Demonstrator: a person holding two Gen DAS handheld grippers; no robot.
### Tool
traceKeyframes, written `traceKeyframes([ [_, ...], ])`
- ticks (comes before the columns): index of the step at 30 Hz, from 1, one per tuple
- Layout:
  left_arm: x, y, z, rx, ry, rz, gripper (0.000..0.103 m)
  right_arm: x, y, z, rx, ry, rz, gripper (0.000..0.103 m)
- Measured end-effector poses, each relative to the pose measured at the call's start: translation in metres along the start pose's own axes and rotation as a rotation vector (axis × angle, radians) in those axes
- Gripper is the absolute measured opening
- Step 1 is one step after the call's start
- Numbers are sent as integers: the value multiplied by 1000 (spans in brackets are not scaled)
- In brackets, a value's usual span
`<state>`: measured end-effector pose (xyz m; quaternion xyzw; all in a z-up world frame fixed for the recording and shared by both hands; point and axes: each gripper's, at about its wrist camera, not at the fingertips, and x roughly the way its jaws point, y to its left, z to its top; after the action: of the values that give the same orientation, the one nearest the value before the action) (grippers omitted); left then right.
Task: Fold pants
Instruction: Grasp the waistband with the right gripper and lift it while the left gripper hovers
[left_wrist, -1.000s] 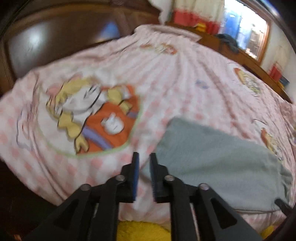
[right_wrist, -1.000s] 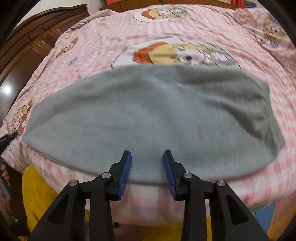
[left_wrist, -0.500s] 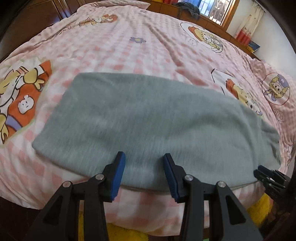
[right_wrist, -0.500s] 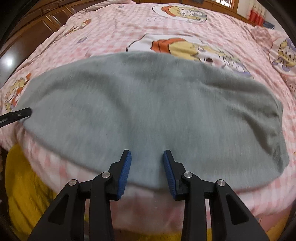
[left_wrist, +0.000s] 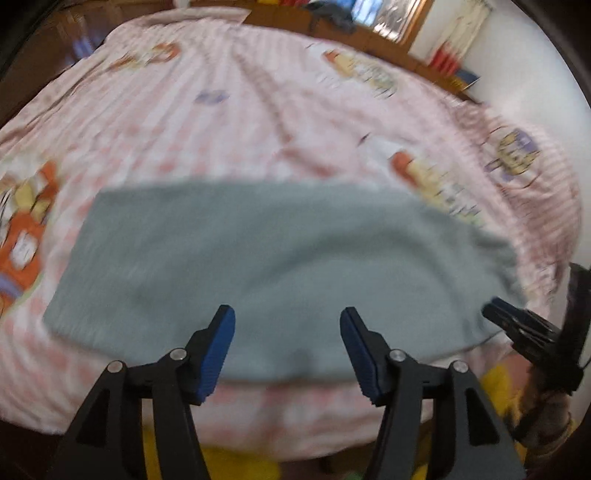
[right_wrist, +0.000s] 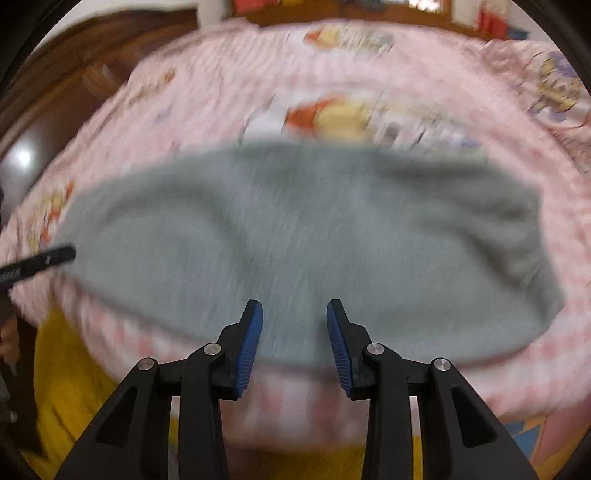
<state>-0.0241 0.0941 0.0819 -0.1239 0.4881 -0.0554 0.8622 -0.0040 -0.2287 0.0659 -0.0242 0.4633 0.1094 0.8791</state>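
Grey pants (left_wrist: 258, 258) laid flat along the near edge of the pink checked bed (left_wrist: 240, 110), left gripper (left_wrist: 287, 350) just widened, spread above the hem, nothing pinched, right gripper (right_wrist: 294, 343) partly spread, nothing gripped.

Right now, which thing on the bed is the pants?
Find the big bed with the pink checked cartoon quilt. Near its front edge lie the pants, spread flat. They are the only plain grey cloth, with no pictures on them.
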Motion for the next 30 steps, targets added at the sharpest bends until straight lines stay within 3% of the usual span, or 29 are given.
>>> traceKeyframes([
  [3,16,-33,26,45,-27,-10,62,8,-11,32,35,-43,-2,37],
  [7,58,-73,50,63,-13,-42,62,38,-25,60,82,-37,19,37],
  [9,81,-85,56,66,13,-37,61,59,-35,67,83,-5,-44,37],
  [12,110,-87,56,63,57,45,57,77,-58,60,74,39,-207,33],
  [13,114,-83,53,62,64,55,53,79,-75,54,94,43,-228,22],
  [14,115,-80,52,67,57,52,52,77,-88,50,126,36,-216,8],
  [15,115,-79,51,72,52,49,51,75,-101,48,157,32,-194,3],
  [19,114,-77,52,71,57,48,51,63,-137,43,277,30,-86,0],
  [22,111,-80,50,88,56,69,51,39,-125,42,245,8,-131,2],
  [25,108,-84,47,101,54,83,51,15,-103,36,164,-6,-102,6],
  [30,105,-82,43,90,55,79,52,-3,-89,8,81,25,-138,6],
])
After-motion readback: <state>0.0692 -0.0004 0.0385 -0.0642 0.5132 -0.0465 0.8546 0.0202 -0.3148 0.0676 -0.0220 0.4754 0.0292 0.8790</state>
